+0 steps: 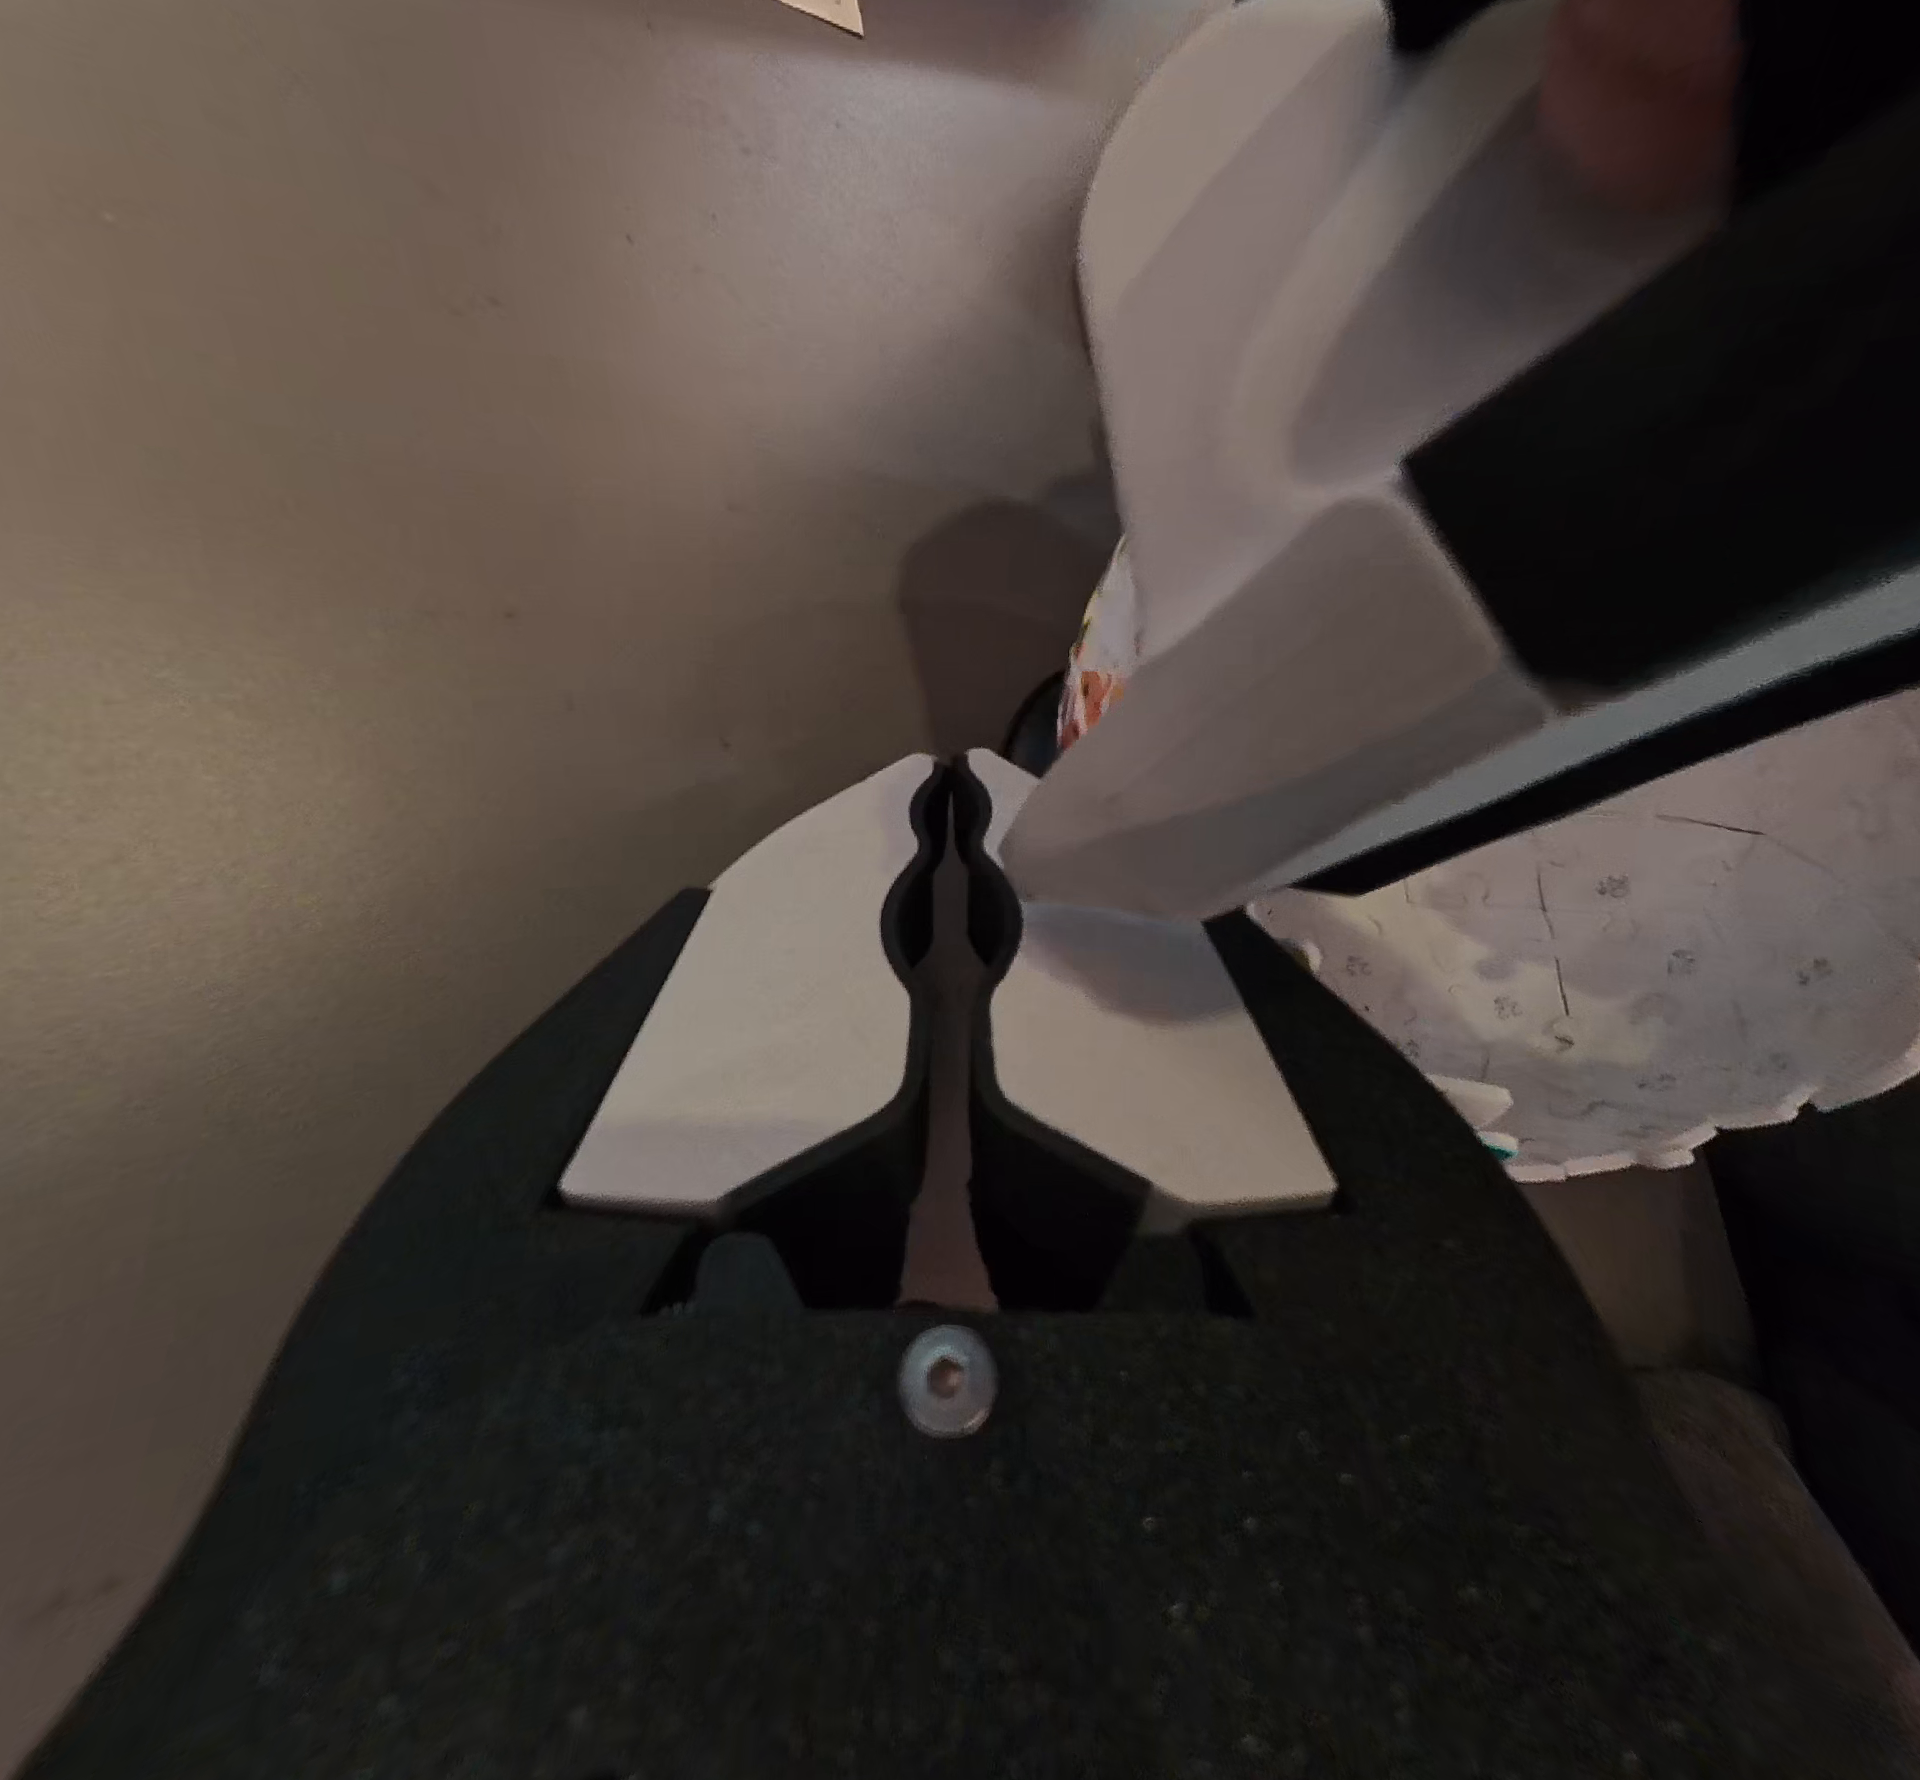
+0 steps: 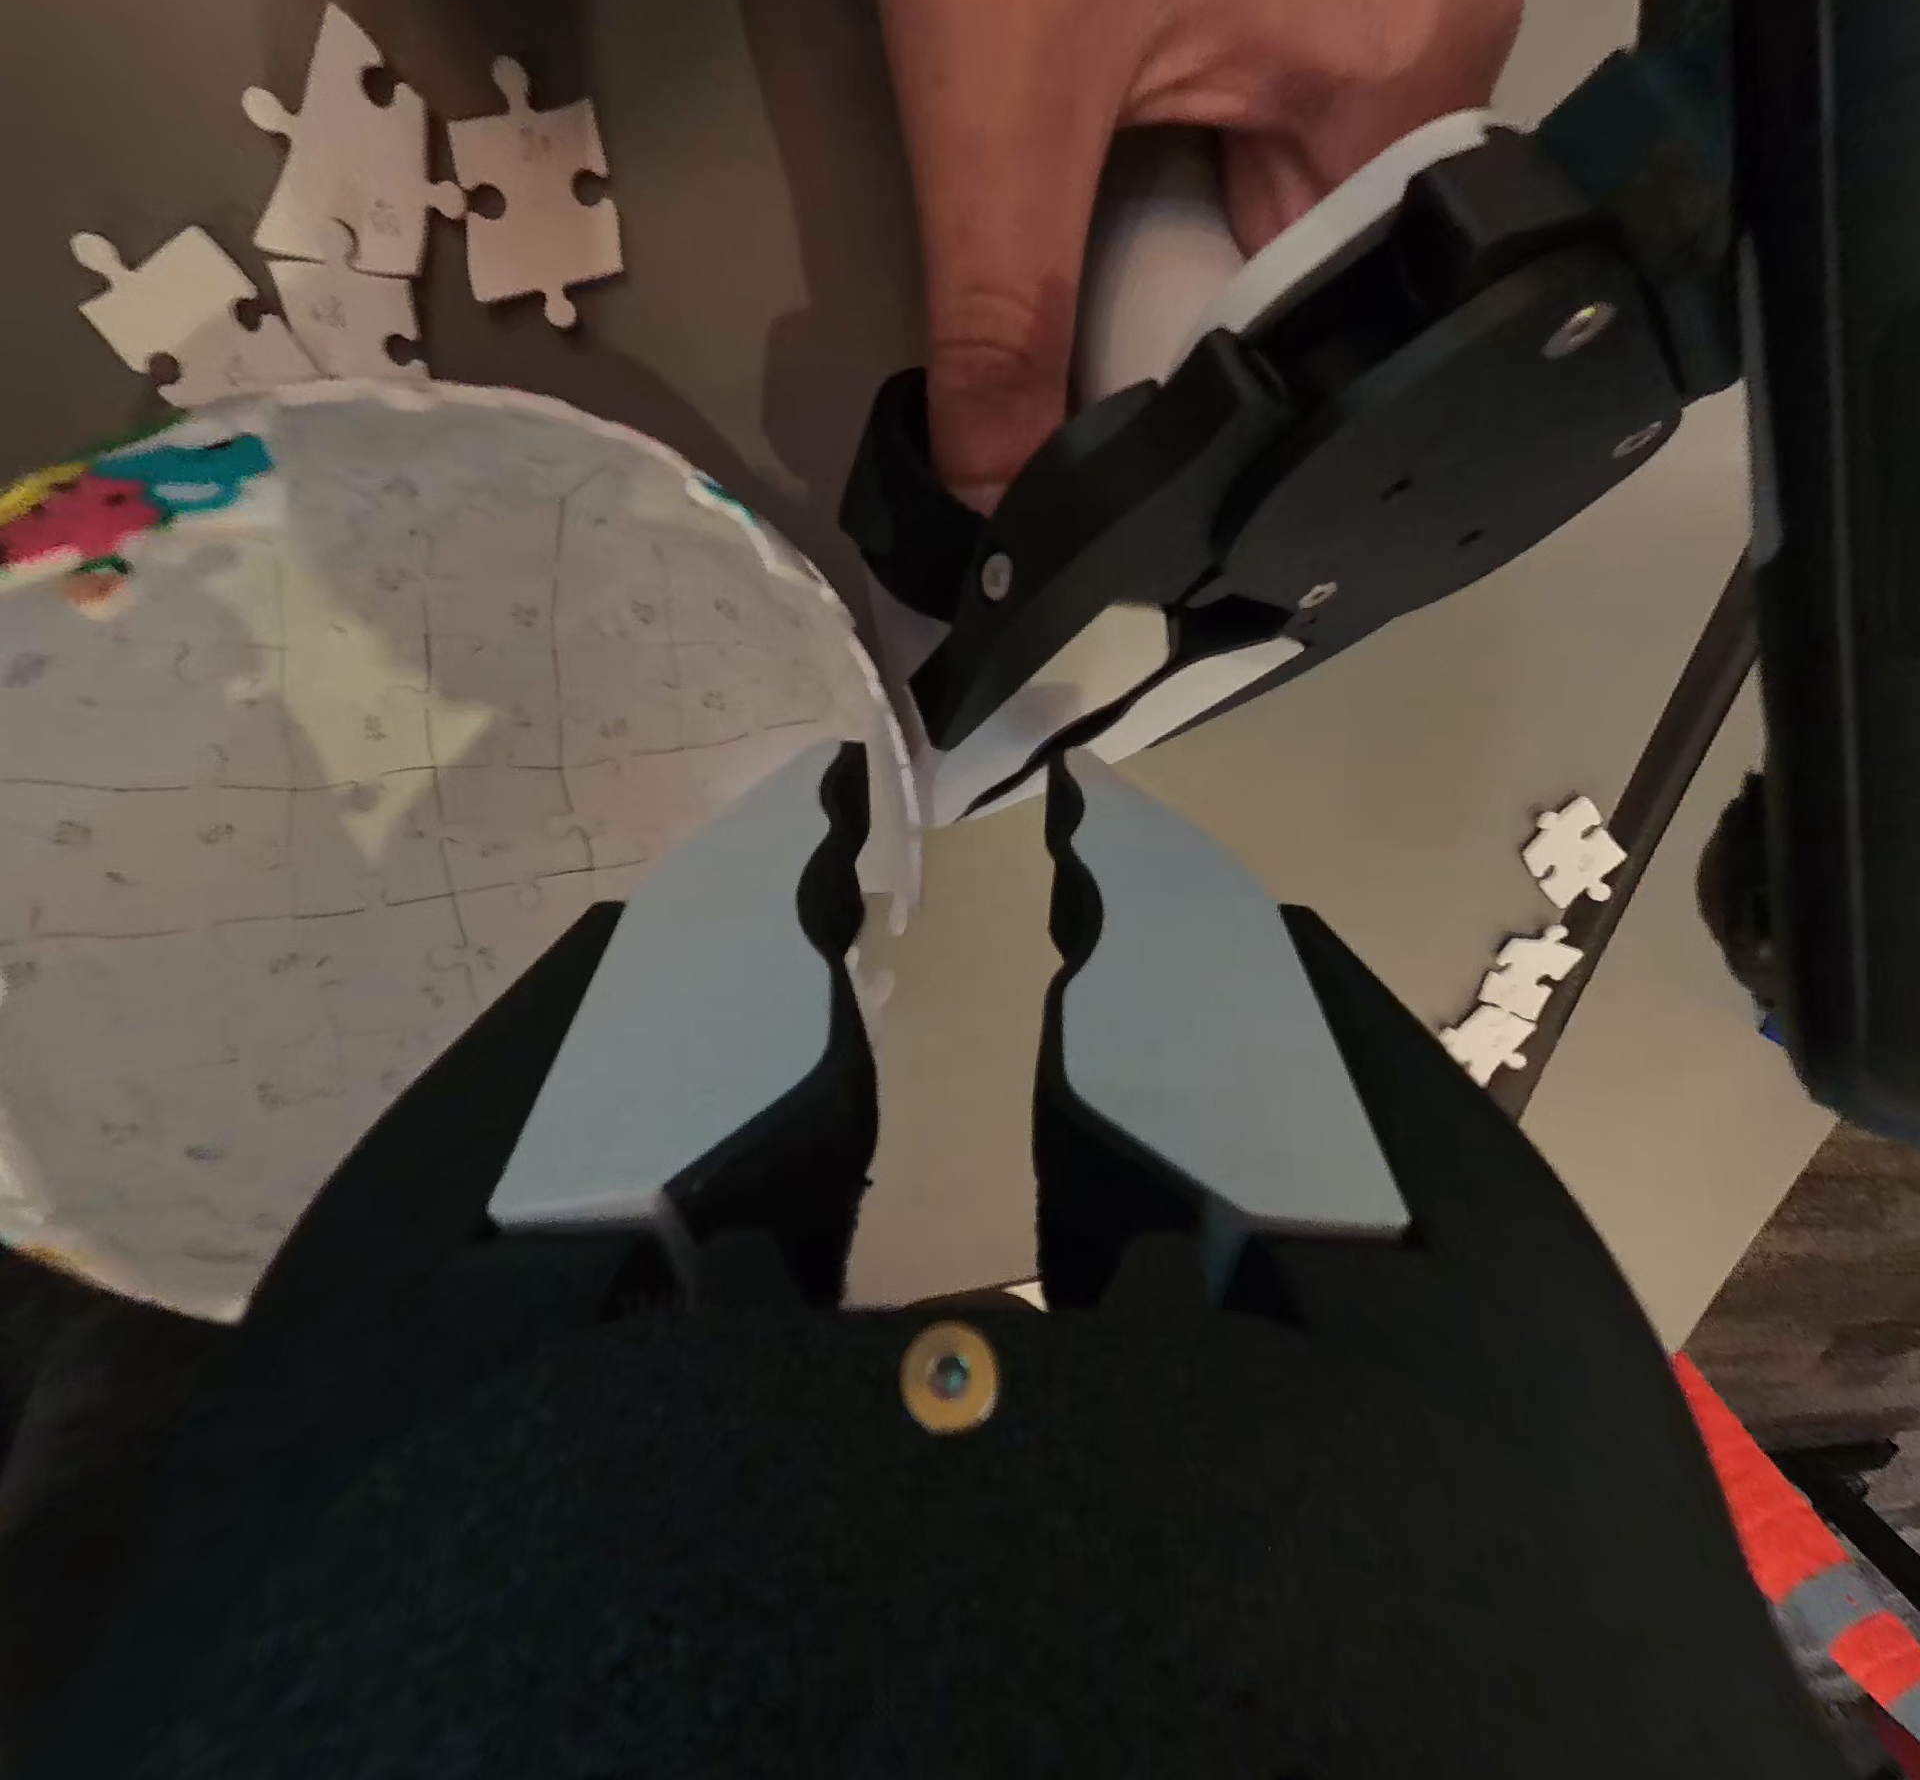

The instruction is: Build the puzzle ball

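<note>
Left gripper, jaws together, pinches the ball rim; right gripper gapes empty; next, fetch a piece.

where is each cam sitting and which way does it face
Left wrist view: on the left gripper, looking forward along its closed fingers over the table; the right gripper crosses close in front, blurred.
Right wrist view: on the right gripper, facing along its parted fingers at the ball rim, loose pieces beyond; the left gripper and the hand holding it show.
Shared: both show the ball, the table and the opposite gripper.
</note>
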Demonstrator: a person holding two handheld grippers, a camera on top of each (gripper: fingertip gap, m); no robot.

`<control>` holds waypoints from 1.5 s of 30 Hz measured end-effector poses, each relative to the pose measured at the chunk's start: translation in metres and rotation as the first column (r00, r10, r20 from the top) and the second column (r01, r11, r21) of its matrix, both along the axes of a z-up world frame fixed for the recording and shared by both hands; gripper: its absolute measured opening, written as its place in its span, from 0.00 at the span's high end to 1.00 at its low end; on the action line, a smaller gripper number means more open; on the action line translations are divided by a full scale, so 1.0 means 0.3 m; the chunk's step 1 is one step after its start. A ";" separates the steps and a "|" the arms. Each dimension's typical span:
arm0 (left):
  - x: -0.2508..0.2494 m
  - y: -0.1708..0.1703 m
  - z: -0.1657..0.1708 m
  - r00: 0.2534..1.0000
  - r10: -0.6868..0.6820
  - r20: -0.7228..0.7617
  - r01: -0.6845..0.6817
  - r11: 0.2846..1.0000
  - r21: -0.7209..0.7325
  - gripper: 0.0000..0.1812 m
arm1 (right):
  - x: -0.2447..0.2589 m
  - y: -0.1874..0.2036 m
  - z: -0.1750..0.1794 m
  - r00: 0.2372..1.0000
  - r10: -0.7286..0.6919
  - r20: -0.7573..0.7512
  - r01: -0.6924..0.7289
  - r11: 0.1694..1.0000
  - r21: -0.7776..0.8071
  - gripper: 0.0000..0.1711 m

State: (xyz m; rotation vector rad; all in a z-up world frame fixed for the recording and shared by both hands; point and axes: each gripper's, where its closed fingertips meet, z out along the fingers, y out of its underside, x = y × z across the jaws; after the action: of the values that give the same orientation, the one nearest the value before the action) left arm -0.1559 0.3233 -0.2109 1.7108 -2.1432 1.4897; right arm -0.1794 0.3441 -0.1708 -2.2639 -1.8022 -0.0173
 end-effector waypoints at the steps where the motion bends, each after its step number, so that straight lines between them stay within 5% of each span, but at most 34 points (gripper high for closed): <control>1: 0.000 0.000 -0.001 1.000 0.001 0.000 -0.001 1.000 0.002 1.00 | 0.004 0.011 -0.001 1.000 -0.006 0.008 0.006 1.000 0.017 0.81; 7: 0.004 0.011 0.009 1.000 0.024 0.013 -0.024 1.000 -0.014 0.99 | -0.006 -0.003 0.070 0.997 0.019 -0.074 -0.016 0.999 0.042 0.78; 14: 0.016 0.103 0.079 0.971 0.173 0.167 -0.173 0.985 -0.019 0.97 | 0.114 0.062 0.361 0.865 -0.027 -0.501 0.229 0.910 0.346 0.77; 18: 0.022 0.155 0.120 0.931 0.245 0.270 -0.256 0.967 0.003 0.92 | 0.189 0.091 0.294 0.729 -0.071 -0.681 0.418 0.834 0.361 0.74; 20: 0.024 0.169 0.134 0.914 0.267 0.306 -0.284 0.959 0.011 0.89 | 0.214 0.102 0.237 0.629 -0.092 -0.772 0.510 0.799 0.320 0.66; 28: 0.008 0.192 0.177 0.862 0.339 0.377 -0.355 0.934 -0.029 0.85 | 0.348 0.131 0.159 0.324 -0.045 -0.945 0.712 0.670 0.212 0.71; 33: 0.006 0.183 0.193 0.874 0.342 0.344 -0.310 0.939 -0.145 0.84 | 0.377 0.116 0.180 0.239 -0.046 -0.970 0.710 0.690 0.143 0.70; 45: -0.005 0.163 0.215 0.875 0.303 0.377 -0.254 0.951 -0.175 0.84 | 0.350 0.102 0.147 0.106 -0.143 -0.984 0.610 0.791 -0.049 0.71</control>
State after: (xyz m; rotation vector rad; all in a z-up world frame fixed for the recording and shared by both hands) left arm -0.1573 0.3722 -0.1464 1.8704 -1.9670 2.1701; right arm -0.0744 0.3748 -0.1267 -1.6137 -0.3780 0.7460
